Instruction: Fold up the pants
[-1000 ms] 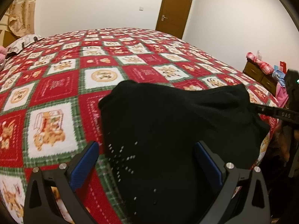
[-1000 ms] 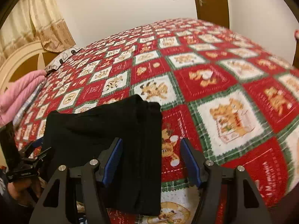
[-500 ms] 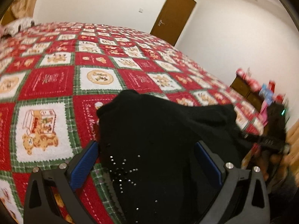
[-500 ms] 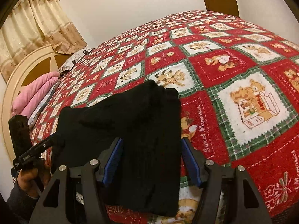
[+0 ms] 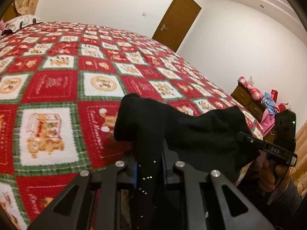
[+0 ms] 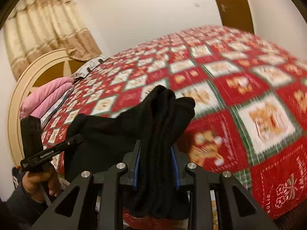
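Your left gripper (image 5: 148,169) is clamped on a bunched corner of the black, soft knit pants (image 5: 191,132), which hang near the bed's front edge above the red, white and green patchwork blanket (image 5: 57,88). Your right gripper (image 6: 156,167) pinches the opposite ribbed corner the same way, likely so you can carry both corners over for a fold. A pink folded quilt (image 6: 46,99) lies by the headboard, a wooden dresser (image 5: 247,99) stands past the far side; neither seems in your way.

Black hand-held gripper (image 5: 149,169) — blue pads, silver screws.
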